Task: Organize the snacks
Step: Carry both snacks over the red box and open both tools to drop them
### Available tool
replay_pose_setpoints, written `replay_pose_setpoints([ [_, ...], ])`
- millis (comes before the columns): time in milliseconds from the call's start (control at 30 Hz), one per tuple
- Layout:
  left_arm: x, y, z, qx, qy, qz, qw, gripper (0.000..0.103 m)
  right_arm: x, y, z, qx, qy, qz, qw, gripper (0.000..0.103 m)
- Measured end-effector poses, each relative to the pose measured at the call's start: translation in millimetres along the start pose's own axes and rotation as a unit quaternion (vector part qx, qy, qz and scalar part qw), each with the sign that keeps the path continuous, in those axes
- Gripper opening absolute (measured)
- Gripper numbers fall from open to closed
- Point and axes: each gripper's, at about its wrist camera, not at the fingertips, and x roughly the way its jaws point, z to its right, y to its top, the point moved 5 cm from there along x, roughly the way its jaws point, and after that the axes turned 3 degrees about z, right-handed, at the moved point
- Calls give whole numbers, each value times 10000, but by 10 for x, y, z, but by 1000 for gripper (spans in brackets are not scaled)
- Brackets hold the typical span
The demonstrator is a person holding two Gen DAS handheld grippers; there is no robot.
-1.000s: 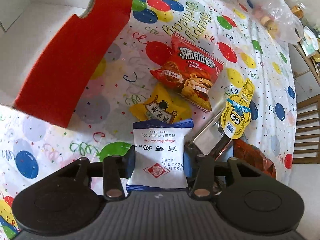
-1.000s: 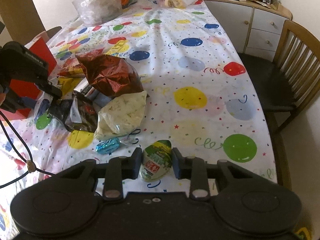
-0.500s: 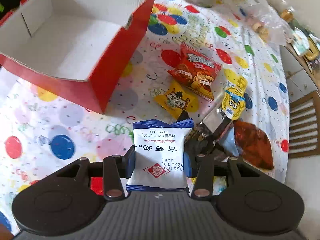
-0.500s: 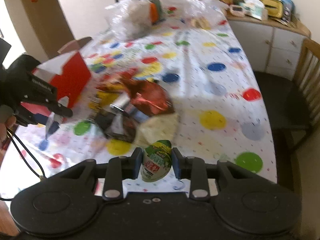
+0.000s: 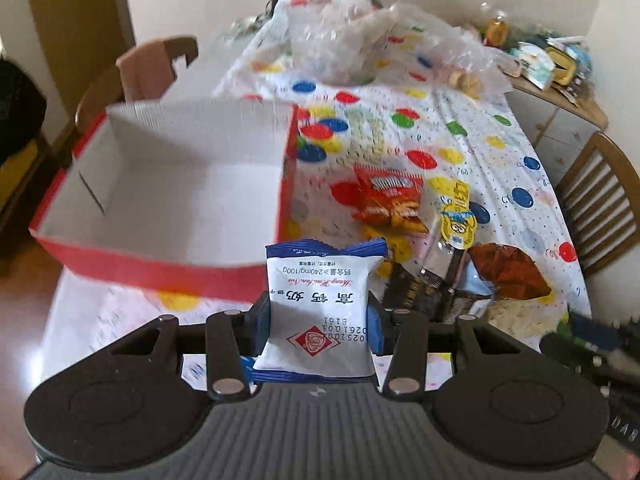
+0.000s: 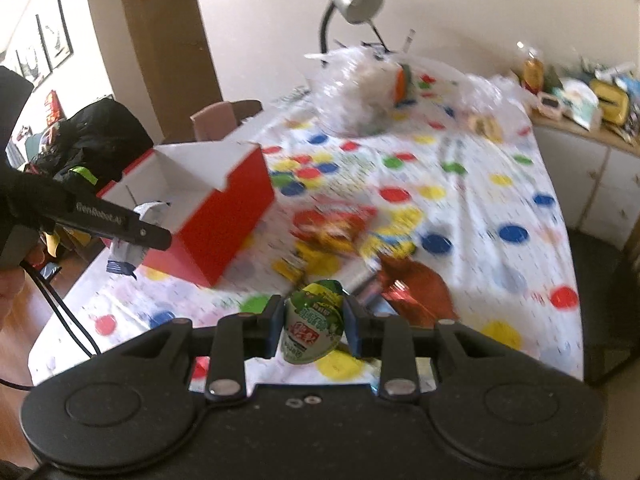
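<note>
Left gripper (image 5: 319, 316): jaws closed on a white and blue packet (image 5: 318, 312), held upright and clear of the worktop (image 5: 500, 152). The packet sits just short of the near wall of the red box (image 5: 168, 184), towards the box's right-hand corner. The box interior shows white and, as far as visible, holds nothing.

Right gripper (image 6: 313, 326): jaws closed on a small green-lidded cup (image 6: 313, 326), carried above the worktop, well back from the red box and to its right.

Loose snacks remain on the worktop right of the box: a red crisp bag (image 5: 390, 200), a yellow cartoon-printed pouch (image 5: 456, 216) and a brown foil bag (image 5: 508, 270). The right wrist view is motion-blurred, so finer detail of that pile is uncertain.

Assessment: the step in hand appears to be delivery of the held packet into the box. To do it well, the left gripper should clear the near wall with margin, centre over the box floor, lower, then release. The right gripper should follow separately, so the two do not crowd the opening.
</note>
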Motion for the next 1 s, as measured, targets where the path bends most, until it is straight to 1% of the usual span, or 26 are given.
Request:
replay_pose_setpoints([
  [167, -72, 107, -336, 276, -8, 154, 9995, 45, 189, 255, -477, -238, 68, 113, 9996, 30],
  [267, -81, 190, -583, 334, -26, 202, 9992, 45, 363, 390, -767, -325, 104, 155, 9993, 30],
  [467, -7, 412, -1129, 359, 4, 236, 9991, 45, 834, 672, -1250, -399, 252, 53, 9989, 30],
  [567, 103, 525, -1403, 300, 53, 169, 9994, 45, 1099, 790, -1429, -365, 296, -55, 9989, 30],
  [767, 420, 712, -1909, 168, 224, -58, 9996, 45, 1599, 896, -1677, -289, 296, -354, 9985, 30],
  [900, 664, 767, -2136, 112, 261, -311, 9991, 45, 1889, 902, -1777, -264, 300, -605, 9974, 30],
  [1000, 844, 770, -2212, 115, 268, -513, 9983, 45, 2111, 862, -1845, -309, 251, -836, 9957, 30],
])
